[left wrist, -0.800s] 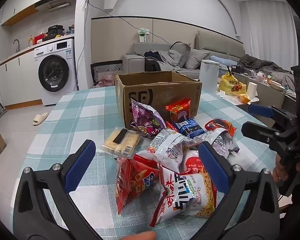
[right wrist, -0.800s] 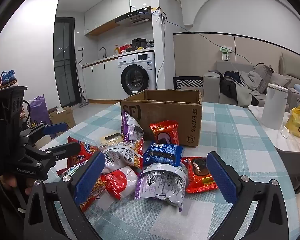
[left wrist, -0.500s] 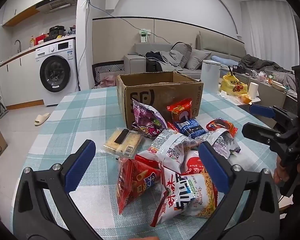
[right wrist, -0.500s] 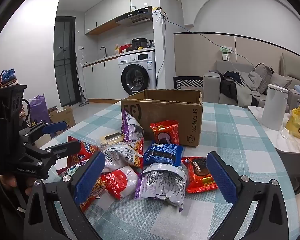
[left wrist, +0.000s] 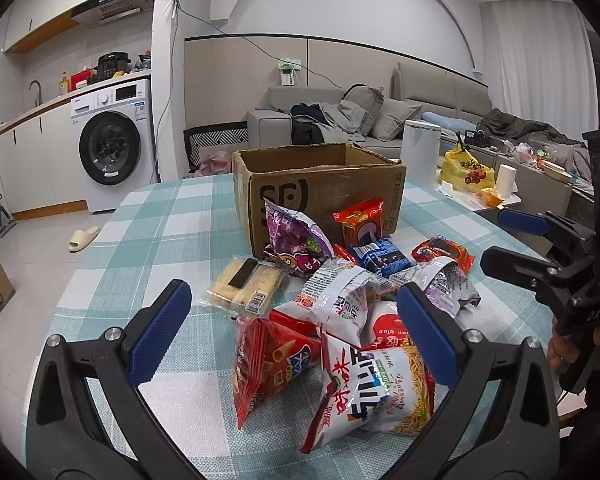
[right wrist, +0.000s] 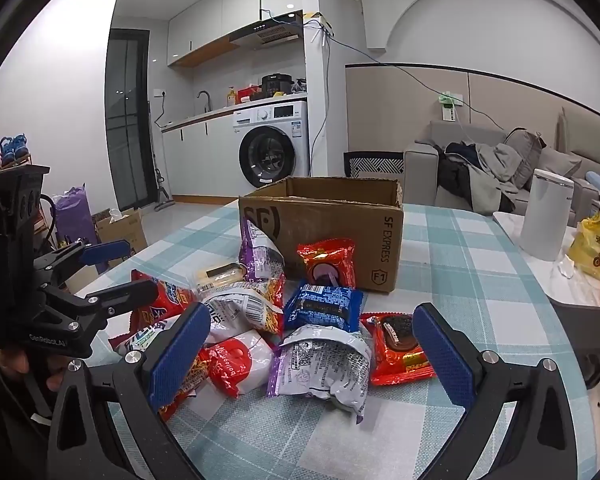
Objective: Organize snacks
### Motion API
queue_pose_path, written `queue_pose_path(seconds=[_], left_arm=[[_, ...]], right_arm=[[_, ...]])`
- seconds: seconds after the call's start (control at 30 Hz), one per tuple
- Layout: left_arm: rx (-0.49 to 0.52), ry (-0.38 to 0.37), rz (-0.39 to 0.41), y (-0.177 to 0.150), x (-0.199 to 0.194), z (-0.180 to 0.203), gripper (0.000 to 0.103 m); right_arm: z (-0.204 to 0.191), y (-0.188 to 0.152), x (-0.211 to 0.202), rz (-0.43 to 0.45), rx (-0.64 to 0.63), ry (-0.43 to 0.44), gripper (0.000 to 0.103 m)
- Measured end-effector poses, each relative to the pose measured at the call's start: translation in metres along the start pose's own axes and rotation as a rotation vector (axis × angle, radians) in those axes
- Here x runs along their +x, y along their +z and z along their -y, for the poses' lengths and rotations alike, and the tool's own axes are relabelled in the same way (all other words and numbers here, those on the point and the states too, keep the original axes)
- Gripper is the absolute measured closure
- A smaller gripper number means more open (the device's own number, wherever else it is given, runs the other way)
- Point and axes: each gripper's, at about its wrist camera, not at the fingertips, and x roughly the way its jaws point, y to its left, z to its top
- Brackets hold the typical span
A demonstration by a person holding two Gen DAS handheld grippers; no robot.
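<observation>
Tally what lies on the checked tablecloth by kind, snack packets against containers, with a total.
Snack packets: 10
Cardboard box: 1
Total: 11

The left gripper (left wrist: 294, 332) is held low in its frame, tilted downward, jaws spread wide with nothing between them. The right gripper (right wrist: 312, 352) is held likewise, gaping and empty. A hand (left wrist: 568, 344) is seen at right edge.
</observation>
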Motion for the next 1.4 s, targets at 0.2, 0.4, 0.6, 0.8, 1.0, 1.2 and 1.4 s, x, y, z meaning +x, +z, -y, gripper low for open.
queue_pose_path(seconds=[0.2, 0.4, 0.6, 0.8, 1.0, 1.2, 1.4], left_arm=[[0.001, -0.007, 0.002, 0.0, -0.001, -0.001, 0.0], [0.001, -0.004, -0.002, 0.0, 0.002, 0.0, 0.0], [-0.001, 0.002, -0.005, -0.001, 0.002, 0.0, 0.0], [-0.011, 0.014, -0.017, -0.001, 0.006, -0.002, 0.0], [-0.021, 0.022, -0.025, 0.0, 0.008, -0.004, 0.0], [-0.021, 0.024, -0.025, -0.001, 0.008, -0.005, 0.0], [-0.02, 0.021, -0.025, -0.001, 0.008, -0.005, 0.0]], right_arm=[[-0.002, 0.002, -0.005, -0.002, -0.002, -0.004, 0.0], [-0.002, 0.002, -0.006, -0.003, 0.0, -0.005, 0.0], [-0.003, 0.002, -0.004, -0.007, -0.002, -0.007, 0.0], [-0.002, 0.002, -0.005, -0.01, -0.002, -0.009, 0.0], [-0.002, 0.001, -0.003, -0.017, 0.0, -0.012, 0.0], [-0.001, 0.0, -0.001, -0.028, 0.0, -0.012, 0.0], [-0.001, 0.0, 0.003, -0.039, 0.001, -0.017, 0.0]])
